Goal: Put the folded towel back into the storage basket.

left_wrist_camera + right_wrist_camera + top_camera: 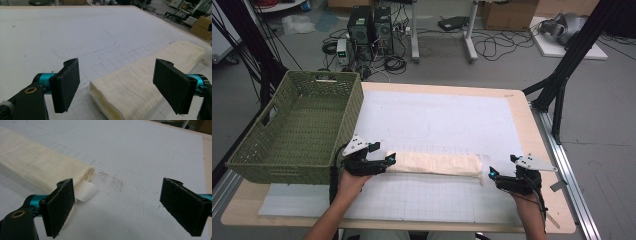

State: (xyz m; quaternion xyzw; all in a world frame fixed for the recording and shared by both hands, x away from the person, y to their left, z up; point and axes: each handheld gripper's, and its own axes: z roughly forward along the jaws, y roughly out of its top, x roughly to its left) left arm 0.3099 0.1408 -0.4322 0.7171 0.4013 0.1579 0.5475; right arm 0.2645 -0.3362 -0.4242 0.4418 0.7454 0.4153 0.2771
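Note:
A cream cloth (434,164), folded into a long narrow strip, lies across the white mat (437,120) near the table's front. My left gripper (388,161) stands open at the strip's left end; in the left gripper view the folded end (130,85) lies between the wide-apart jaws, touching neither. My right gripper (493,174) is open just past the strip's right end. In the right gripper view that end of the cloth (40,163) and a white tag (86,191) sit by the left jaw, with bare mat between the jaws.
A green woven basket (299,127) stands on the table's left side, close behind my left hand. The mat (140,157) carries a faint grid and a small dark smudge (112,181). Computers and cables lie on the floor beyond the table; a black stand leg rises at the right.

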